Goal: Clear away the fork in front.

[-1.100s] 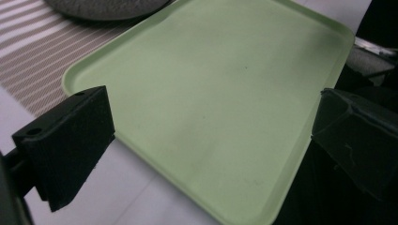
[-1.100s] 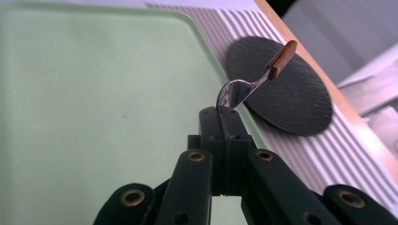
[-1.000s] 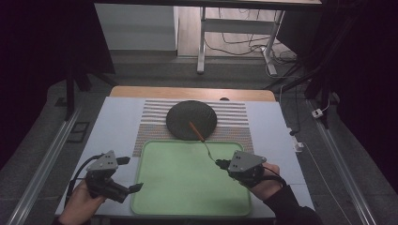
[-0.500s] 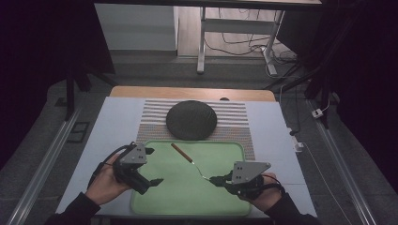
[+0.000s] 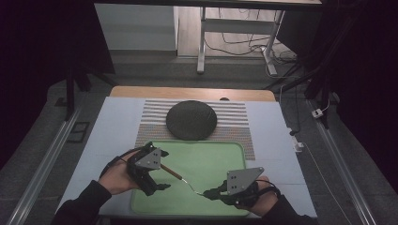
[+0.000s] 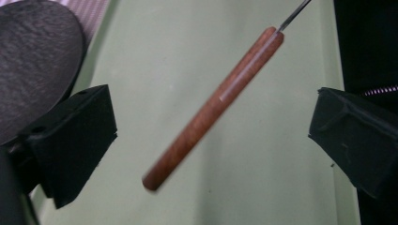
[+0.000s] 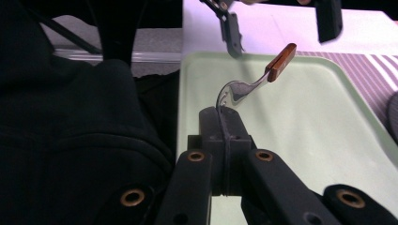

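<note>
A fork (image 5: 182, 178) with a brown wooden handle (image 6: 213, 108) hangs over the green tray (image 5: 211, 154). My right gripper (image 5: 209, 193) is shut on the fork's metal head (image 7: 234, 91) near the tray's front edge. The handle (image 7: 281, 61) points away from it toward my left gripper (image 5: 158, 176). That left gripper (image 6: 218, 136) is open, with one jaw on each side of the handle and clear space between each jaw and the wood. The right gripper view shows my right gripper (image 7: 224, 119) pinching the tines, and the left gripper (image 7: 280, 30) beyond the handle's end.
A dark round plate (image 5: 191, 119) lies on a striped mat (image 5: 234, 119) behind the tray, and its edge (image 6: 33, 56) shows in the left gripper view. A pale cloth (image 5: 112, 126) covers the table. A dark sleeve (image 7: 70, 131) lies left of the right gripper.
The right gripper carried the fork from the dark plate toward the tray's front. The left gripper moved right from the tray's left edge until its open jaws flank the handle.
</note>
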`<move>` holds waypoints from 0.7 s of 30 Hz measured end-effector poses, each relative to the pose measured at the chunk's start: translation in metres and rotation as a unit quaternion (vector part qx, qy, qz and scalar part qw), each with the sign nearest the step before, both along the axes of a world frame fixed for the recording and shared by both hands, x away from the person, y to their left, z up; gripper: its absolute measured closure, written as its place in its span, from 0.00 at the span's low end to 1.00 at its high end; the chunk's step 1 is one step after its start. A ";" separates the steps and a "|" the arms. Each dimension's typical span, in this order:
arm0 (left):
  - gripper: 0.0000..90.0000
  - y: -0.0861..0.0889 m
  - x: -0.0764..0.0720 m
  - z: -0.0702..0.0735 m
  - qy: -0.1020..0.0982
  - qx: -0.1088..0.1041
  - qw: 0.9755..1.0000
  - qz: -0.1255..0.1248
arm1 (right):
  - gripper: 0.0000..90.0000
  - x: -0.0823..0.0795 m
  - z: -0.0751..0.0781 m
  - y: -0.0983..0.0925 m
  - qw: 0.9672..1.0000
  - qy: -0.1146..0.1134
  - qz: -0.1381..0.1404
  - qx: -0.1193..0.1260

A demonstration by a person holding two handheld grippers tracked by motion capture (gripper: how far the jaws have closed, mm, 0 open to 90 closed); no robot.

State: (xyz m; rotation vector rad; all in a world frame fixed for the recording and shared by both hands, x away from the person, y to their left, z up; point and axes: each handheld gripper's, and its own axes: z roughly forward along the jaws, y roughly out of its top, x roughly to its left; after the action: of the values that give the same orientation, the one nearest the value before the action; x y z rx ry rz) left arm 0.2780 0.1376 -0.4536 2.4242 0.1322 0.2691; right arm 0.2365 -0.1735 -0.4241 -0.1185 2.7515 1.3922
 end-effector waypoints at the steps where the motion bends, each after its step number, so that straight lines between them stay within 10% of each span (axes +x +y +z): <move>1: 0.05 -0.001 0.000 -0.001 0.000 0.005 1.000 -0.006 | 1.00 -0.001 0.001 0.000 1.000 0.001 0.004 -0.002; 21: 0.78 -0.007 -0.012 -0.004 -0.015 0.032 0.993 -0.115 | 1.00 -0.003 0.003 0.005 0.998 0.013 0.051 -0.017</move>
State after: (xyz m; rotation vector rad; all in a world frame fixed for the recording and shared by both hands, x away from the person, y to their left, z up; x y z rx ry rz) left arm 0.2664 0.1311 -0.4578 2.4703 -0.1703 0.2079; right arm 0.2333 -0.1688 -0.4206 -0.2466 2.8292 1.3792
